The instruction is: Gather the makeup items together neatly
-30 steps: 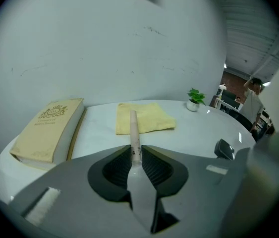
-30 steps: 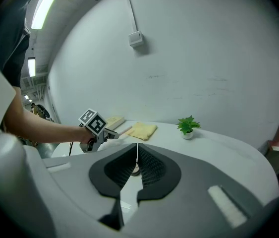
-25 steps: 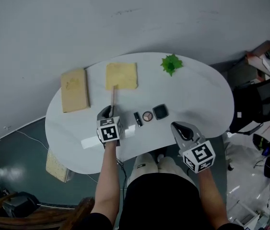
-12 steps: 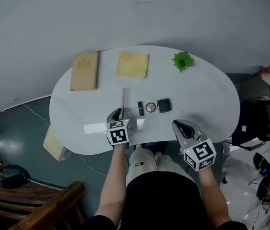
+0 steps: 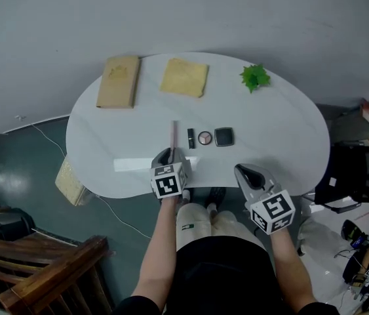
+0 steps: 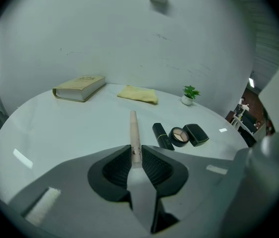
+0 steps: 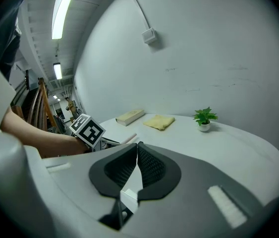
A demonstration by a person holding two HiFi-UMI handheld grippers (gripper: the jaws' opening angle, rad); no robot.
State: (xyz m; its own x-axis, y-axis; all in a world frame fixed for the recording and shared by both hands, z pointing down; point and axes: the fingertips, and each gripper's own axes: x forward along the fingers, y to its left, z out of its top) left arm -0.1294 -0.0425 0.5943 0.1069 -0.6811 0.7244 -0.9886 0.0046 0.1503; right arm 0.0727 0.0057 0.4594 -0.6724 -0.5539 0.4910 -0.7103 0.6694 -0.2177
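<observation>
The white table (image 5: pixel 282 120) carries a book (image 5: pixel 118 81), a yellow cloth (image 5: pixel 185 77) and a small potted plant (image 5: pixel 255 77) along its far side, well apart from the work and probably no part of it. Nearer the person, a black compact (image 5: pixel 223 136), a round eyeshadow pot (image 5: pixel 204 137) and a dark lipstick tube (image 5: pixel 191 137) sit in a tight row, seemingly the gathering spot. The left gripper (image 6: pixel 136 155) has its fingers (image 6: pixel 155 165) clenched on the near end of a slim pale makeup stick (image 6: pixel 134 128), lined up just beside the lipstick, likely to join the row. The right gripper (image 7: pixel 137 150) hangs at the table's near edge, fingers pressed together on nothing.
</observation>
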